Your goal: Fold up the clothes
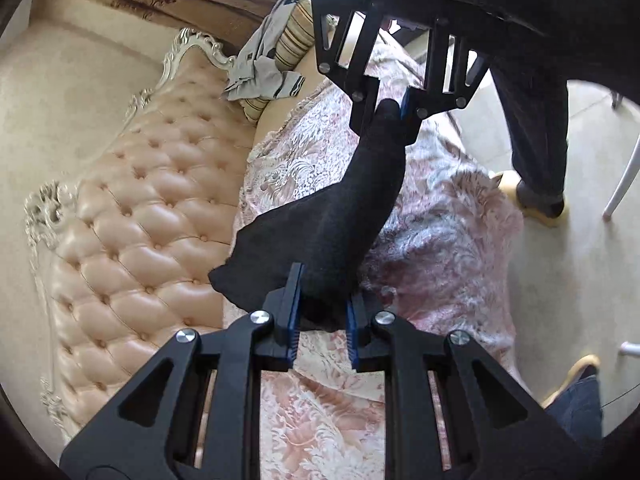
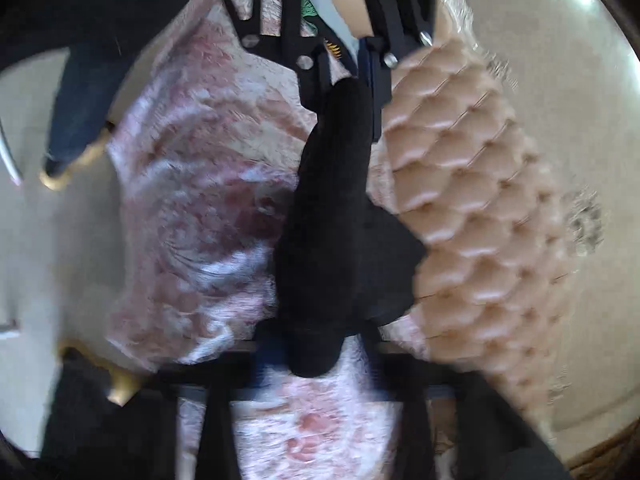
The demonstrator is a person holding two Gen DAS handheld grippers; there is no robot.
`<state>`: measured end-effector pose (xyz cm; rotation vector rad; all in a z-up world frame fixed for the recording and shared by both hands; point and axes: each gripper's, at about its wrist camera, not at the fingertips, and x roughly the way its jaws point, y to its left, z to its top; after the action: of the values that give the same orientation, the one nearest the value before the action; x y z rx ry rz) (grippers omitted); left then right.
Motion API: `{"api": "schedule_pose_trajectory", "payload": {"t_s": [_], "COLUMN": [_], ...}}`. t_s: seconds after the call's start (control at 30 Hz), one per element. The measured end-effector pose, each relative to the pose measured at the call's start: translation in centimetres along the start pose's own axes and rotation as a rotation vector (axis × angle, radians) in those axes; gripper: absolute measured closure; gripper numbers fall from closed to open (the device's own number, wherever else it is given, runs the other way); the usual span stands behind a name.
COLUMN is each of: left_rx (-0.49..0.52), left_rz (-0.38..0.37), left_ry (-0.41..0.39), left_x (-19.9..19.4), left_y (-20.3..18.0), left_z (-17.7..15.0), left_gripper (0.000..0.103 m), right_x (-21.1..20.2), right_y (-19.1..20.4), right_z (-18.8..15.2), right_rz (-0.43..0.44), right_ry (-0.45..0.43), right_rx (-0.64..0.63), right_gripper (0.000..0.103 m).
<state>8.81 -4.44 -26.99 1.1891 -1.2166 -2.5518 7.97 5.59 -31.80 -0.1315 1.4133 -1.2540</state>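
Note:
A black sock (image 1: 340,220) hangs stretched in the air between both grippers, above the pink floral sofa cover (image 1: 320,400). In the left wrist view my left gripper (image 1: 322,292) is shut on the near end, its blue pads pressing the fabric. My right gripper (image 1: 394,100) is shut on the far end, facing mine. A flap of the sock droops to the left. The right wrist view is blurred. It shows the same sock (image 2: 332,220) running from my right gripper (image 2: 316,356) up to the left gripper (image 2: 348,80).
A tufted peach sofa back (image 1: 140,220) runs along the left. A striped cushion with a grey garment (image 1: 264,68) lies at the far end of the seat. A person's leg and yellow slipper (image 1: 540,200) stand on the pale floor, near a white chair leg (image 1: 624,176).

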Motion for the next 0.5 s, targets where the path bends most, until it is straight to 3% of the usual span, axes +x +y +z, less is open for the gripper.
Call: {"api": "schedule_pose_trajectory", "payload": {"t_s": [0.1,0.2,0.3,0.43,0.5], "left_rx": [-0.095,-0.229,-0.361,-0.456,-0.491], "left_rz": [-0.064,-0.172,-0.281,-0.39,-0.436], "left_ry": [-0.003,-0.01,-0.021,-0.011,0.003], "left_x": [-0.7,-0.8,0.0,4.0,6.4], "left_y": [3.3,8.6,14.4,22.2,25.9], "left_z": [0.3,0.5,0.3,-0.6,-1.0], "left_gripper": [0.083,0.083,0.083,0.083,0.083], "right_x": [-0.5,-1.1,-0.7,2.2,4.2], "right_y": [-4.0,-9.3,-15.3,-23.5,-27.1], "right_z": [0.2,0.0,-0.2,-0.6,-0.7], "right_rz": [0.132,0.22,0.362,0.518,0.546], "right_ry": [-0.011,-0.046,-0.075,-0.096,-0.095], "right_rx": [0.17,0.319,0.449,0.566,0.591], "right_gripper": [0.088,0.088,0.088,0.088,0.088]}}
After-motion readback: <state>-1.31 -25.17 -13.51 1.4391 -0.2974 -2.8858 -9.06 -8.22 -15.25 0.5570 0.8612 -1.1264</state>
